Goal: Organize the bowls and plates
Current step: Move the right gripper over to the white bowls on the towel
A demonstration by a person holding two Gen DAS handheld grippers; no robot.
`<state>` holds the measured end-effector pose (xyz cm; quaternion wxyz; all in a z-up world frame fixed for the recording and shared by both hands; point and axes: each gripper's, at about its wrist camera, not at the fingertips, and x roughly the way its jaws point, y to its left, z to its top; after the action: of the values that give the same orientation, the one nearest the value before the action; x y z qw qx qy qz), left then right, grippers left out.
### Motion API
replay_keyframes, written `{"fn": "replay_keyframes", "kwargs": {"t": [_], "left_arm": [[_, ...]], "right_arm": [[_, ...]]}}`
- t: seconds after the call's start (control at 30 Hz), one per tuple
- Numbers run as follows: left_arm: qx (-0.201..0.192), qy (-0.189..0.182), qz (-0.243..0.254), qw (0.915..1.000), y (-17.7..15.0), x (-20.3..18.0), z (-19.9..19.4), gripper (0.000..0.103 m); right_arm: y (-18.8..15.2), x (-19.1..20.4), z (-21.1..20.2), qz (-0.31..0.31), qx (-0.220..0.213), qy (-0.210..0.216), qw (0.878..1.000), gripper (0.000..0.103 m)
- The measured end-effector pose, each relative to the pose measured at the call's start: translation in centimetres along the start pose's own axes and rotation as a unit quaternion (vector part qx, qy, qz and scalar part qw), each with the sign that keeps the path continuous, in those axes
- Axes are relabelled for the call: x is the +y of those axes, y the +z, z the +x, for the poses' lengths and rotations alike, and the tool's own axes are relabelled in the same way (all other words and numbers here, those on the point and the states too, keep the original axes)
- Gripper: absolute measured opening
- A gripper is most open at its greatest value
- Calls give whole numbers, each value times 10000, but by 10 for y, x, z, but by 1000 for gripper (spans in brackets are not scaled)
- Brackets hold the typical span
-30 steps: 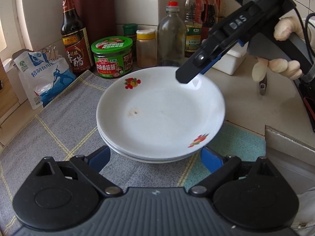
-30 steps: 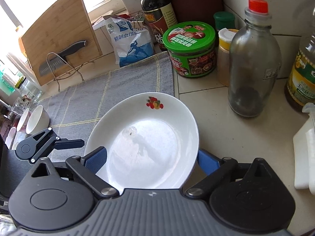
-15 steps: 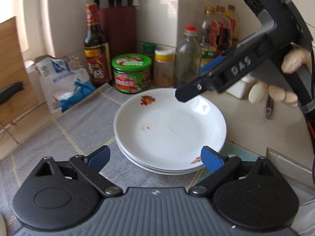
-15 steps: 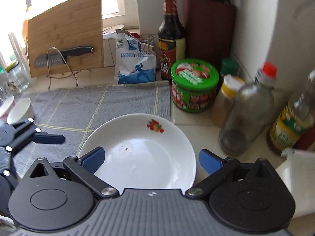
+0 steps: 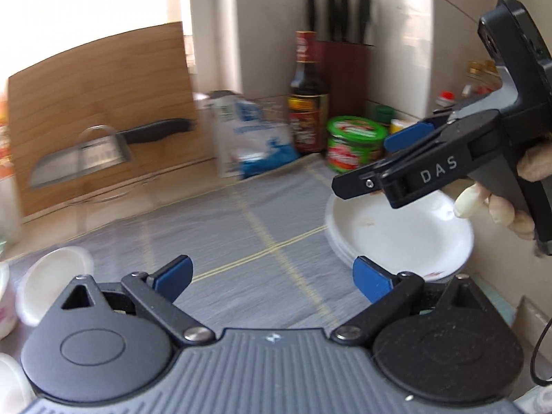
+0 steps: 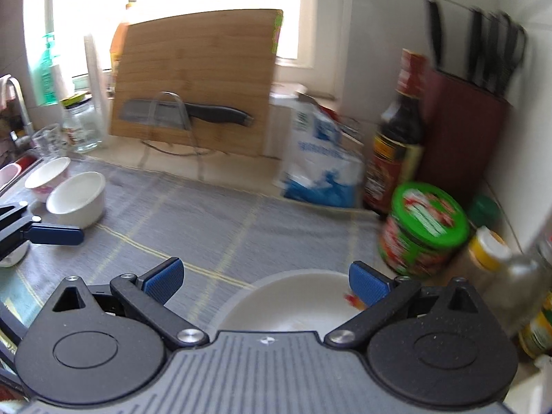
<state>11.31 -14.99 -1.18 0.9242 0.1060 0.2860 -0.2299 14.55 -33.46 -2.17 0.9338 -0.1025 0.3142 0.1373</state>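
both jaws stand wide, empty. left gripper (image 5: 270,276) has plate stack (image 5: 400,234) just right; bowls (image 6: 76,198) lie far left. advise level approach, straddle one rim squarely

cutting board (image 6: 193,79), knife (image 6: 186,112), green-lidded jar (image 6: 422,229)

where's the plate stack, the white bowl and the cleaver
plate stack (image 5: 407,238), left wrist view, bare centre of the top plate
white bowl (image 6: 77,198), right wrist view, its outer wall
cleaver (image 6: 217,114), right wrist view, its black handle
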Motion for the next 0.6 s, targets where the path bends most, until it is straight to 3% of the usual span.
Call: {"fn": "replay_keyframes", "kwargs": {"t": [0.47, 0.6], "left_arm": [[-189, 1015, -420, 9938, -61, 95, -86, 100], [-171, 1172, -438, 9920, -82, 127, -107, 100]], "right_arm": [[28, 146, 8, -820, -76, 673, 9943, 103], [34, 184, 13, -748, -32, 875, 9933, 103]]}}
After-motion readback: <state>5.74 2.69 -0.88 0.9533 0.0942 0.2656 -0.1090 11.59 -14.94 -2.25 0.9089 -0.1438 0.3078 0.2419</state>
